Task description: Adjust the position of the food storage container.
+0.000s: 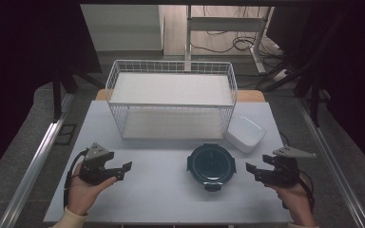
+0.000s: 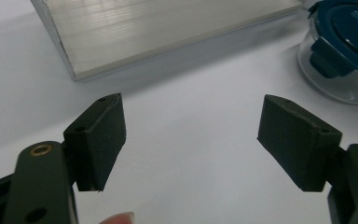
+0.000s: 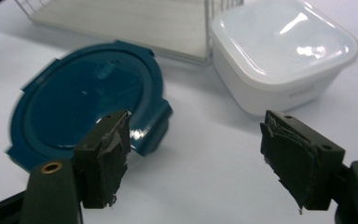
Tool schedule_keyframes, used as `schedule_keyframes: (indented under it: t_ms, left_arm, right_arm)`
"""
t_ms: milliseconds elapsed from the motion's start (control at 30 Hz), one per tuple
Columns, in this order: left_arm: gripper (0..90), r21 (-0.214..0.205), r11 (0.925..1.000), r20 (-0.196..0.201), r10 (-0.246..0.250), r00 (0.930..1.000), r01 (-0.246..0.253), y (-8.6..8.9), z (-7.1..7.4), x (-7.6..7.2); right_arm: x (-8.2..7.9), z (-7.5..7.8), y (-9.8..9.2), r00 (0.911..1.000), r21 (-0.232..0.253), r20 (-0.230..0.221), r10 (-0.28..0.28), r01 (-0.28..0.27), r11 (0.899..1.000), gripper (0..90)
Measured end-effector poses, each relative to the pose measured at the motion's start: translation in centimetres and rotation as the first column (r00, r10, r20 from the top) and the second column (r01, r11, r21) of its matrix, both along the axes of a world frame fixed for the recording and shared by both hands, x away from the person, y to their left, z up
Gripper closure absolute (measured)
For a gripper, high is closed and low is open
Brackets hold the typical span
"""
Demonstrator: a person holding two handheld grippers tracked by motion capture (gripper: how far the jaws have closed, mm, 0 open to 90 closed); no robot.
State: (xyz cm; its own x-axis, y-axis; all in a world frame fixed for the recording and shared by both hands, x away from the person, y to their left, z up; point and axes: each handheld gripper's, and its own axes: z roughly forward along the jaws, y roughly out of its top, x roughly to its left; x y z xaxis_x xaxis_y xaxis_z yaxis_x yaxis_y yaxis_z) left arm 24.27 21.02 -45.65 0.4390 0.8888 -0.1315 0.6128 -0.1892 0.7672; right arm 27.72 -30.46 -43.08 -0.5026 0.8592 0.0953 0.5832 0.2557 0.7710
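Lidded blue round container (image 1: 211,165), upright mid-table

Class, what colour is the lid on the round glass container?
Dark blue; the lid shows best in the right gripper view.

The high view looked forward and down over the whole table (image 1: 171,199) from the person's side, while both gripper views sat low and close, sharing the blue-lidded round container (image 1: 211,165) (image 2: 349,42) (image 3: 86,112).

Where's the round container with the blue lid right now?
In the high view, the round container sits on the table between both grippers, nearer the right gripper, just in front of the wire basket.
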Motion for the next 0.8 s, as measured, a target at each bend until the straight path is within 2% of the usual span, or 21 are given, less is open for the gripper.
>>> schedule_keyframes:
  t_ms: [233,467,667,800]
  left_arm:
    - [22.9,-0.005,1.0000,-0.005,0.002,1.0000,-0.002,0.25,-0.14,-0.13]
    - [22.4,0.004,0.9998,-0.013,-0.017,0.9998,0.017,0.14,-0.57,-0.35]
    - [21.3,-0.011,0.9997,-0.002,-0.021,0.9998,0.021,0.09,-0.14,-0.30]
    - [20.9,-0.017,0.9997,-0.011,-0.019,0.9998,0.019,0.05,-0.33,-0.10]
  right_arm:
    - [0.21,-0.20,-0.72,0.9996,-0.003,-0.018,-0.021,0.021,1.000,25.6]
    - [0.23,0.24,-0.28,0.9997,-0.013,-0.020,-0.011,0.011,1.000,26.9]
    - [0.08,0.14,0.00,0.9994,-0.018,-0.033,-0.007,0.007,1.000,28.5]
    - [0.03,0.16,-0.09,0.9993,-0.018,-0.035,-0.008,0.007,1.000,29.5]
